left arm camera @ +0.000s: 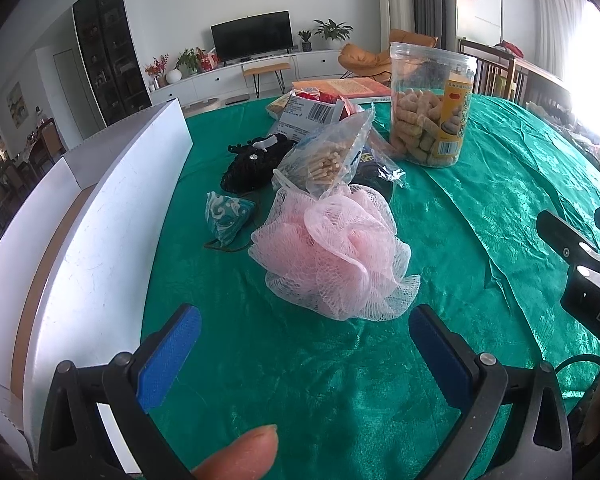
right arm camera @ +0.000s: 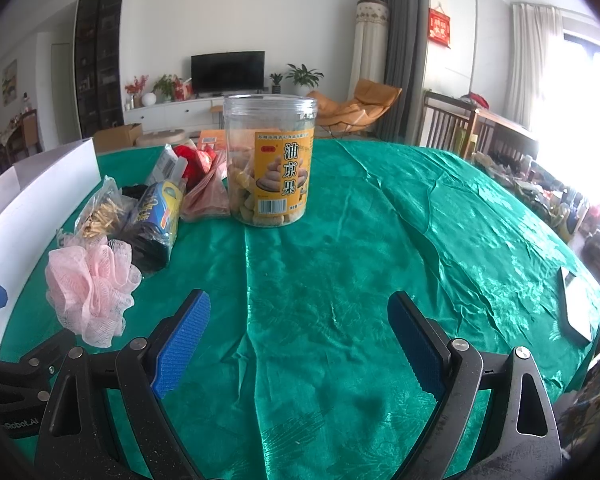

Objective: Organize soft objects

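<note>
The clear plastic jar (right arm camera: 271, 160) wears a yellow label reading 油京果 in big dark characters above a barcode, and it is packed with stubby tan puffed sticks. It stands straight ahead of the right gripper (right arm camera: 299, 344), whose 2 ribbed blue pads are spread wide over bare, shiny green tablecloth (right arm camera: 380, 264), grasping nothing. Left of those fingers lies a blue-and-yellow wrapped roll (right arm camera: 156, 216) (its print is too small to read). The left gripper (left arm camera: 305, 354) is likewise released, its 2 blue pads gaping. Just beyond its fingertips, apart from them, sits the pink mesh bath pouf (left arm camera: 336, 256), frilly and netted. Leaning on the pouf's far side is a crinkled clear bag of pale sticks (left arm camera: 328, 160); further left, a small teal patterned pouch (left arm camera: 224, 218) and a black lacy bundle (left arm camera: 252, 164). A white box (left arm camera: 92, 240) flanks the left finger.
</note>
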Tool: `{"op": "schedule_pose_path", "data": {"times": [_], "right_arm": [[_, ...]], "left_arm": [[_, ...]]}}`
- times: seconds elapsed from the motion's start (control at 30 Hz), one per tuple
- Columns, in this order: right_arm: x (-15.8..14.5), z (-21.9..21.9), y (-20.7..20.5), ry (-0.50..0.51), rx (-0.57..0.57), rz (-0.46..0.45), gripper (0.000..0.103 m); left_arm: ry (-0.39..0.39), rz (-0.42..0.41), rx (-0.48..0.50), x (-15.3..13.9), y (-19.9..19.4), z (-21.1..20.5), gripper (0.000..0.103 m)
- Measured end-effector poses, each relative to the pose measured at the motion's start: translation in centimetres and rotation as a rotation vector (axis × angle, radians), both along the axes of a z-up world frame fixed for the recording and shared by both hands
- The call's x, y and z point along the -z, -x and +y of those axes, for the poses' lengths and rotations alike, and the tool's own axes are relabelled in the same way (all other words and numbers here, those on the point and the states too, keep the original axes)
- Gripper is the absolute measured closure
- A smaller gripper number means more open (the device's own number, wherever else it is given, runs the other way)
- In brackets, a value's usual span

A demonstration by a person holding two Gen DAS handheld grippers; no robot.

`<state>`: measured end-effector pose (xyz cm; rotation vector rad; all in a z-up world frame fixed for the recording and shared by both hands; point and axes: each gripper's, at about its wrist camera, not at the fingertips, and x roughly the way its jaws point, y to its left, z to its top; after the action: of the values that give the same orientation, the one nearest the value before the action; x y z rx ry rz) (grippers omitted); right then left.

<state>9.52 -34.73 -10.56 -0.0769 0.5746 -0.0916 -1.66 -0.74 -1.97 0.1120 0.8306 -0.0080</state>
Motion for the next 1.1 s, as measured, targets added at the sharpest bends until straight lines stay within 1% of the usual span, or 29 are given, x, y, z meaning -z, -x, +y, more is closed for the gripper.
{"op": "schedule_pose_path", "data": {"times": [1.1], "right_arm": [[0.00, -0.22, -0.03, -0.011, -0.002, 0.004, 0.011]], "left_arm": [[-0.012, 0.012, 0.001, 0.41, 0.05, -0.24, 0.000]]}}
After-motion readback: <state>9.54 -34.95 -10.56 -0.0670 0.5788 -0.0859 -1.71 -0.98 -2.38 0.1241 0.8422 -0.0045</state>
